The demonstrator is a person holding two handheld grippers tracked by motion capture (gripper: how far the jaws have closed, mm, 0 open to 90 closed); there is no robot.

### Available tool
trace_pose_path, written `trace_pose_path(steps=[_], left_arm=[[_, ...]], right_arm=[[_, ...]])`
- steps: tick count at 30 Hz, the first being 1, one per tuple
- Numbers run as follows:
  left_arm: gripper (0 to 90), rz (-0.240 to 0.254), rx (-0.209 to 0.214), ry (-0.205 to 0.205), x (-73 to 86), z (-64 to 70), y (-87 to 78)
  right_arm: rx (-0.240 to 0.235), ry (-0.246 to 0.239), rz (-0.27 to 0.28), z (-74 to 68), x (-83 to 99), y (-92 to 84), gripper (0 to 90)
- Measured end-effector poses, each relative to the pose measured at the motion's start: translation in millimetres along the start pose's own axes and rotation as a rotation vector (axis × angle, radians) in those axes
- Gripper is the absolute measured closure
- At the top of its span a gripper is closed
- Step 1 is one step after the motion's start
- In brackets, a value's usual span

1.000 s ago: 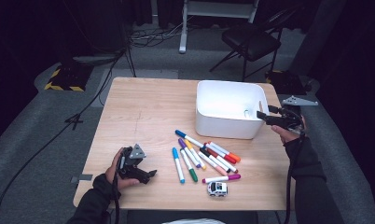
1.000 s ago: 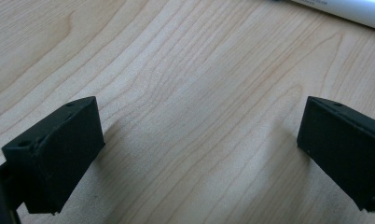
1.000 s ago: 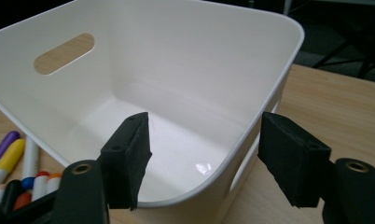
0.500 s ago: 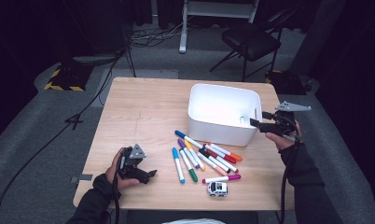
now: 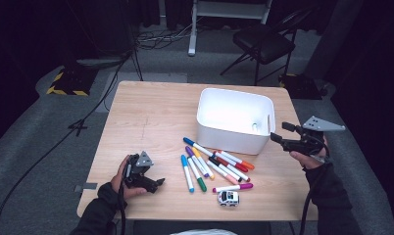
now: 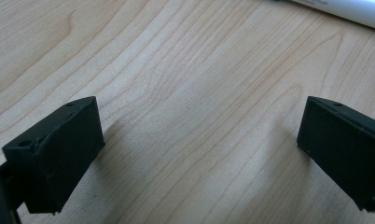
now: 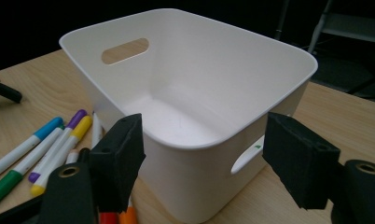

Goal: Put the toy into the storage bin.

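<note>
right gripper [image 5: 278, 133] just opened wider, empty, at right of frame beside white plastic bin [image 5: 234, 120] (room to clear its rim) | felt-tip markers [image 5: 212, 164] loose on desk [image 5: 146, 112], lower centre | left gripper [image 5: 158, 182] parked wide, empty, lower left

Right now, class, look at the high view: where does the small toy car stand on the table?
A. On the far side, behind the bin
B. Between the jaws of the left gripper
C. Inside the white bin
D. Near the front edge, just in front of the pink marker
D: the toy car stands on the bare wood near the table's front edge, just in front of the pink marker, apart from the white bin and the left gripper.
</note>
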State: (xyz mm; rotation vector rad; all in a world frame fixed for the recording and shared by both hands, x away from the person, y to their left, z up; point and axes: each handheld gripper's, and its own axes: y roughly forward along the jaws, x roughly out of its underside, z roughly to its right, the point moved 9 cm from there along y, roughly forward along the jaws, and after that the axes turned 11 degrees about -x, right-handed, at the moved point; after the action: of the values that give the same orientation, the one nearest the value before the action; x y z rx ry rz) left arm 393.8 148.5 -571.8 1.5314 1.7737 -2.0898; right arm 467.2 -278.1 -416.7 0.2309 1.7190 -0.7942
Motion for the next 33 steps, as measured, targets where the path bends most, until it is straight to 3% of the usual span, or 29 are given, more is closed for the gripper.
trace_pose_path(steps=[4, 6, 10, 13, 19, 22, 26, 28, 33], left_arm=[[0.6, 0.0, 0.0, 0.0, 0.0, 0.0, 0.0], [0.6, 0.0, 0.0, 0.0, 0.0, 0.0, 0.0], [0.6, -0.001, 0.001, 0.0, 0.0, 0.0, -0.1], [0.6, 0.0, 0.0, -0.001, 0.0, 0.0, 0.0], [0.6, 0.0, 0.0, 0.0, 0.0, 0.0, 0.0], [0.6, 0.0, 0.0, 0.0, 0.0, 0.0, 0.0], [0.6, 0.0, 0.0, 0.0, 0.0, -0.1, 0.0], [0.6, -0.001, 0.0, 0.0, 0.0, -0.1, 0.0], [0.6, 0.0, 0.0, 0.0, 0.0, -0.1, 0.0]], right_arm=[[-0.063, -0.053, 0.018, -15.0, 14.0, -5.8, 34.1], [-0.093, -0.069, -0.001, -22.4, 26.5, -4.5, 37.6], [-0.174, -0.112, -0.095, -37.4, 59.7, 10.3, 46.0], [-0.202, -0.131, -0.159, -43.2, 79.8, 25.6, 49.2], [-0.266, -0.141, -0.247, -47.7, 105.3, 58.7, 54.8], [-0.271, -0.158, -0.289, -45.2, 113.9, 71.3, 57.7], [-0.26, -0.143, -0.304, -39.8, 116.4, 80.7, 63.2], [-0.262, -0.164, -0.318, -38.2, 117.3, 84.7, 66.6], [-0.272, -0.162, -0.335, -37.1, 118.8, 94.9, 64.9]])
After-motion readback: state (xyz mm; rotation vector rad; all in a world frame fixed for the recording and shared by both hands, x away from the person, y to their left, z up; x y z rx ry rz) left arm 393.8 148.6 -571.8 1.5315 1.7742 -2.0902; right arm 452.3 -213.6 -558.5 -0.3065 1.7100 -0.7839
